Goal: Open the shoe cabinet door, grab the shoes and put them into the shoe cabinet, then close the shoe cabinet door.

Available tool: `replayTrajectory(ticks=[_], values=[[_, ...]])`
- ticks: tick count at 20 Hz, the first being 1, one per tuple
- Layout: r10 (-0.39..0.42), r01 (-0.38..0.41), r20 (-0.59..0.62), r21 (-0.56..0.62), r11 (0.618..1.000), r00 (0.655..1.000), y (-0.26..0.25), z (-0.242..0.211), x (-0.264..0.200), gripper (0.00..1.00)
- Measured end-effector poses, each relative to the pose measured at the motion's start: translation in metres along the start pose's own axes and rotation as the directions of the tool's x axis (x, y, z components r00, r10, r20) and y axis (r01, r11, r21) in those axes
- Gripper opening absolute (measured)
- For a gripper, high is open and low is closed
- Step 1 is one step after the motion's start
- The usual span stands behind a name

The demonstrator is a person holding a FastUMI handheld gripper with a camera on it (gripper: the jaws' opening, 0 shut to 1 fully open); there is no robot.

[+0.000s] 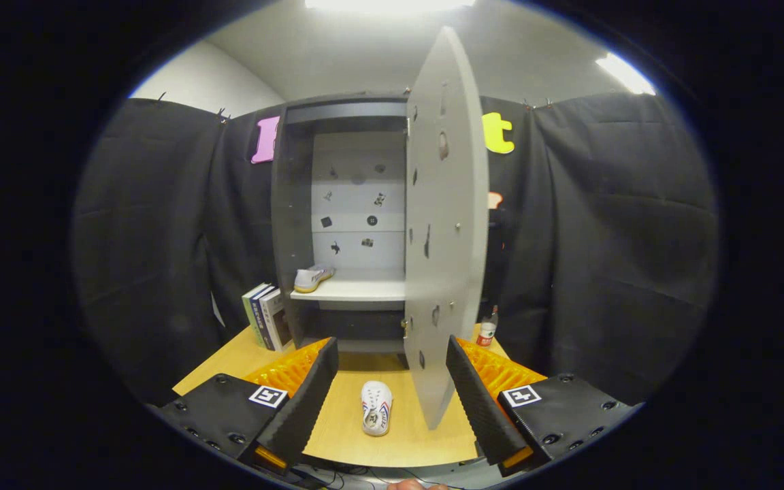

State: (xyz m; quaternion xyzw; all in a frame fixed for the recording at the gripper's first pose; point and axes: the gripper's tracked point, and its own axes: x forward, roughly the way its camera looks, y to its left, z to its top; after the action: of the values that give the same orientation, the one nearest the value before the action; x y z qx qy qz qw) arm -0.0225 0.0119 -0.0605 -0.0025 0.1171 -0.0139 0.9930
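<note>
Your gripper (388,408) is released, door swung open, one shoe left on the worktop.

The white sneaker (376,407) lies on the wooden worktop (405,442) between your spread fingers, touching neither. At 12 o'clock beyond it stands the shoe cabinet (337,218), its door (443,224) open toward you; a second sneaker (313,277) rests on the shelf (358,291). Books (267,316) lean at 11 o'clock beside the cabinet, a small bottle (487,328) at 1 o'clock.

Gripper (388,388) — 2 ridged fingers, square markers.
</note>
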Motion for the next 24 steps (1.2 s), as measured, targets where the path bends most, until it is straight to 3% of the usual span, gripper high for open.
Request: replayTrajectory(ticks=[8,15,21,24], values=[[0.145,-0.144,-0.177,0.018,0.989,0.973,0.087,-0.075,0.099,0.99],[0.154,-0.156,-0.315,0.02,0.988,0.936,0.09,-0.152,0.204,0.99],[0.113,-0.136,-0.48,-0.013,0.991,0.87,0.07,-0.238,0.268,0.98],[0.105,-0.135,-0.569,-0.01,0.991,0.815,0.063,-0.283,0.287,0.98]])
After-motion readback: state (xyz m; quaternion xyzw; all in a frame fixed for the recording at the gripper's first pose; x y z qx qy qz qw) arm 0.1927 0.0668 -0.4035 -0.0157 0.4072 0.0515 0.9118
